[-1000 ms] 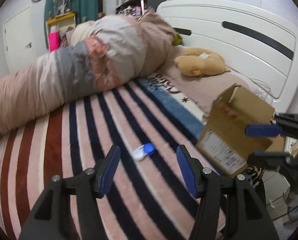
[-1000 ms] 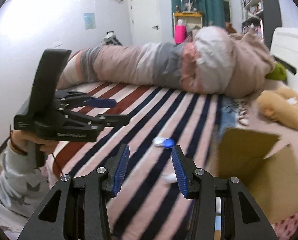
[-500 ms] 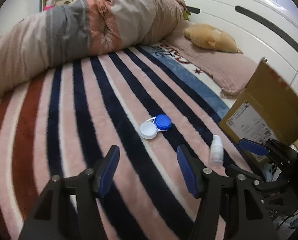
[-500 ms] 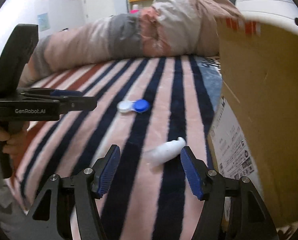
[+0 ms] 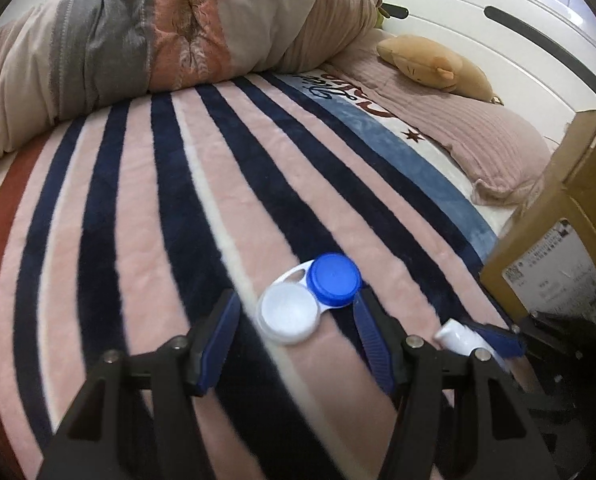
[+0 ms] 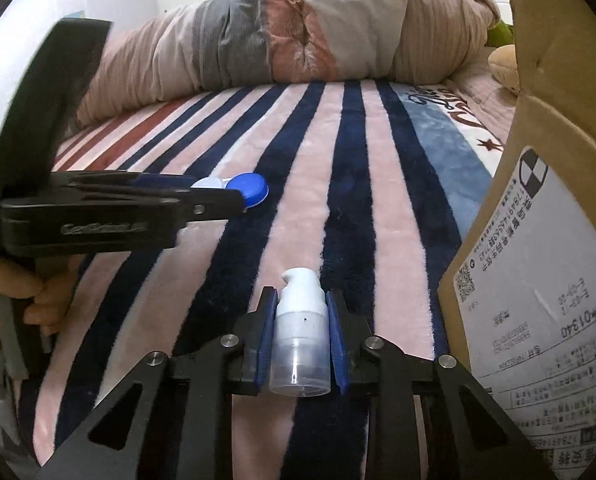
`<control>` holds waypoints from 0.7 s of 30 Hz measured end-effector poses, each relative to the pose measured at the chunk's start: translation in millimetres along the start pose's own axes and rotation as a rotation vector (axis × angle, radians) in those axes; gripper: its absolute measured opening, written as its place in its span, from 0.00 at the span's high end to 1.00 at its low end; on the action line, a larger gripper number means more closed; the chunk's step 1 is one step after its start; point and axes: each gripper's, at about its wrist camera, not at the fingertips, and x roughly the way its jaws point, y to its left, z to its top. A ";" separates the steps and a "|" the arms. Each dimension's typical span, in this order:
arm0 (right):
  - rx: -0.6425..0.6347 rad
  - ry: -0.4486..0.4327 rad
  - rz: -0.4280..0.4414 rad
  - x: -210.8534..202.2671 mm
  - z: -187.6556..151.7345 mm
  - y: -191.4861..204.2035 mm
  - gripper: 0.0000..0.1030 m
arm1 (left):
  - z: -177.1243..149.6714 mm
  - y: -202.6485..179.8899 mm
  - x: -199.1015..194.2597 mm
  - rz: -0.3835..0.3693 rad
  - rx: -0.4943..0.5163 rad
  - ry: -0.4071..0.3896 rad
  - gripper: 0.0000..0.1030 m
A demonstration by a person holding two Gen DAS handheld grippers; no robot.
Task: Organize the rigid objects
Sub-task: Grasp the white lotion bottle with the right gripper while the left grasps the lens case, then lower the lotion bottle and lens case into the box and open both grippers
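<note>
A contact lens case (image 5: pixel 308 298) with one white cap and one blue cap lies on the striped blanket. My left gripper (image 5: pixel 296 320) is open, with its blue fingers on either side of the case. The case also shows in the right wrist view (image 6: pixel 242 190), partly behind the left gripper (image 6: pixel 178 190). My right gripper (image 6: pixel 302 332) is shut on a small white pump bottle (image 6: pixel 300 332), nozzle pointing forward, low over the blanket. The bottle's tip shows in the left wrist view (image 5: pixel 458 334).
A cardboard box (image 6: pixel 546 240) with a shipping label stands close on the right, also in the left wrist view (image 5: pixel 566 240). A rolled duvet (image 5: pixel 158 36) lies across the far side. A plush toy (image 5: pixel 434 66) rests on a pillow by the white headboard.
My left gripper has moved forward and down until its fingers flank the lens case. My right gripper has advanced and closed on the pump bottle.
</note>
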 end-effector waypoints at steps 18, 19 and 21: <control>-0.012 0.016 0.039 -7.4 -1.9 0.9 0.80 | -42.5 -2.5 -45.3 0.048 -0.010 0.063 0.73; -0.009 0.015 0.043 -9.4 -2.2 0.4 0.80 | -47.6 -2.8 -47.8 0.050 -0.015 0.068 0.73; -0.002 0.014 0.047 -12.2 -3.5 -0.2 0.80 | -53.6 -3.8 -48.6 0.058 -0.019 0.068 0.73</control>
